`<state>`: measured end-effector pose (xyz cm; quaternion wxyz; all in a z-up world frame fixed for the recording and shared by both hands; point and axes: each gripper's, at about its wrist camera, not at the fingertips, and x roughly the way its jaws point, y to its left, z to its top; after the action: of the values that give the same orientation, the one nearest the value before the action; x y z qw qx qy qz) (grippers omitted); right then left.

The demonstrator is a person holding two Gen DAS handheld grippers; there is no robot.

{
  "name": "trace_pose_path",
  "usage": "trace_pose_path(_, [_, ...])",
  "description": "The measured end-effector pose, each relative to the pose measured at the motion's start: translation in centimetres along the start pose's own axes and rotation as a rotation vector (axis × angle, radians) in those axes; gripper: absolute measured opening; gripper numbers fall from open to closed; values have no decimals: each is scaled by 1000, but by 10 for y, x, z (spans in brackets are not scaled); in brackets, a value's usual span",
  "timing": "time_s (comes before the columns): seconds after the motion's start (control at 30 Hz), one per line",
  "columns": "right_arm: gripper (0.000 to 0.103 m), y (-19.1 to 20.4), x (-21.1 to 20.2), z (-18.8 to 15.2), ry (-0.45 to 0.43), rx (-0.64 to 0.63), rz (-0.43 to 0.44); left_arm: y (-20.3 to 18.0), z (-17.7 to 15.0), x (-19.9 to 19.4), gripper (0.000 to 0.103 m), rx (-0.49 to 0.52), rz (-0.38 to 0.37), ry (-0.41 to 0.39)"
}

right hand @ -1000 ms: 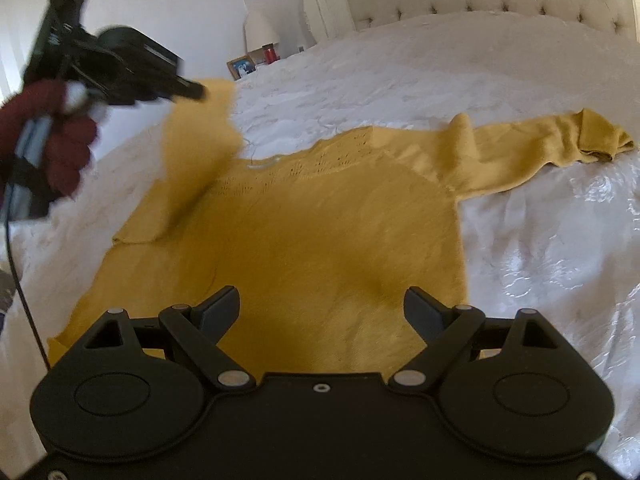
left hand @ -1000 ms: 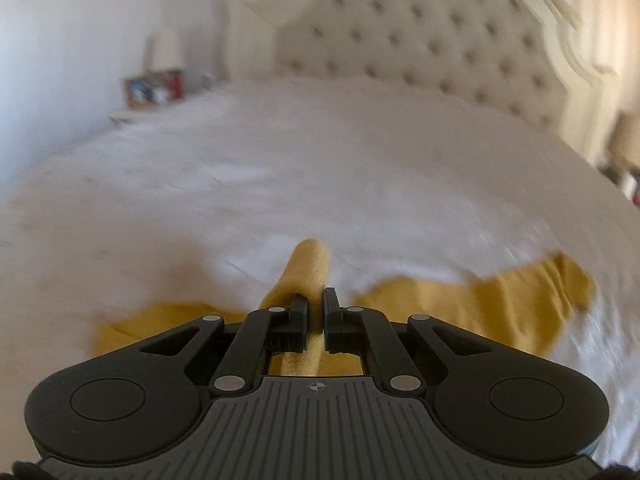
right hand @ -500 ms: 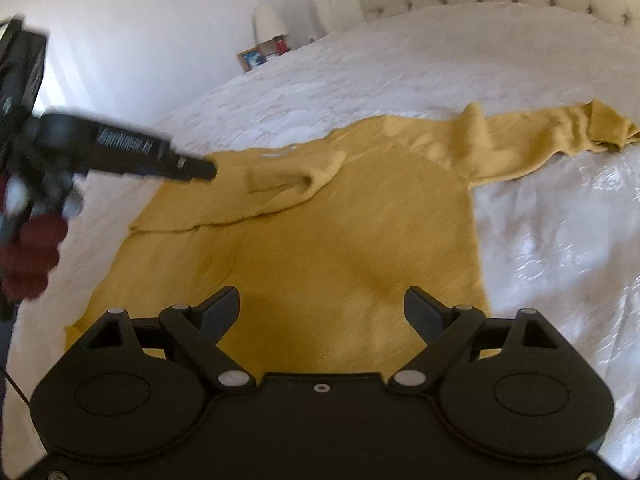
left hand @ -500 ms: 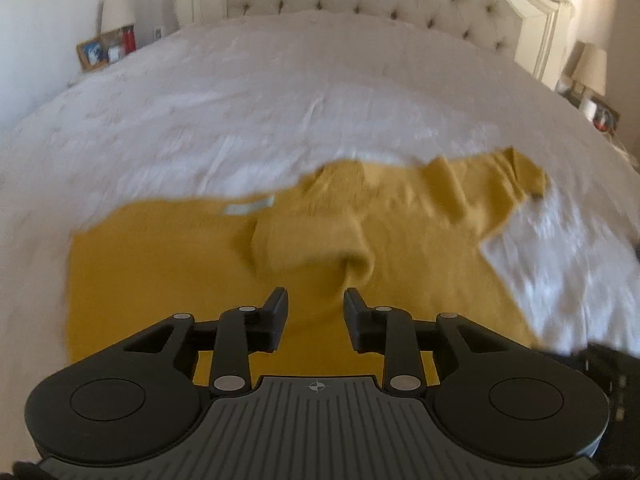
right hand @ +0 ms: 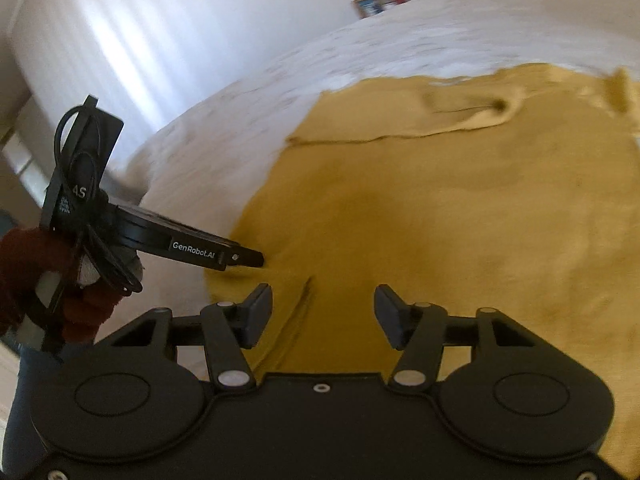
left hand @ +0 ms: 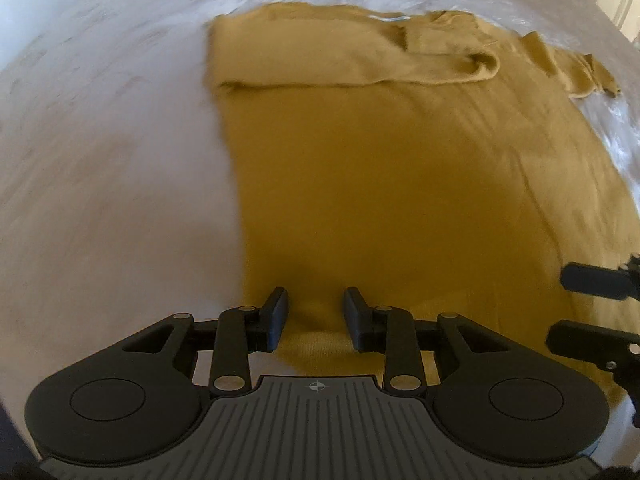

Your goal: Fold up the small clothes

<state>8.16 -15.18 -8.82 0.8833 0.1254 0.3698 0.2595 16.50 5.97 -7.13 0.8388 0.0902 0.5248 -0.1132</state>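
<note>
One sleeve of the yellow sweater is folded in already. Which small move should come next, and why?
Probably close the left tool and right tool on the near hem. Both hover there open, the right closing, and the sweater body is still unfolded.

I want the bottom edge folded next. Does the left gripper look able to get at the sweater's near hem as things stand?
Probably yes. The left gripper hangs just over the near hem of the mustard sweater, jaws apart with nothing between them; the right gripper stands off to one side.

"GenRobot.AI" runs in white along the left gripper (right hand: pixel 262 258) arm at 9 o'clock; "4S" marks its body.
</note>
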Motion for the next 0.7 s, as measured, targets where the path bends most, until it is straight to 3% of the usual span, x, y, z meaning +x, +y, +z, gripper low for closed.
trace_pose_path(0.17, [62, 20, 22, -7, 61, -48, 3, 22, -18, -10, 31, -28, 48, 3])
trace_pose_path(0.37, [62, 57, 35, -21, 116, -109, 69, 48, -32, -26, 32, -97, 82, -12])
trace_pose_path(0.6, [64, 113, 41, -46, 212, -329, 239, 59, -23, -56, 32, -138, 65, -128])
trace_pose_path(0.7, [63, 119, 31, -48, 210, -384, 260, 54, -15, -61, 32, -137, 38, -167])
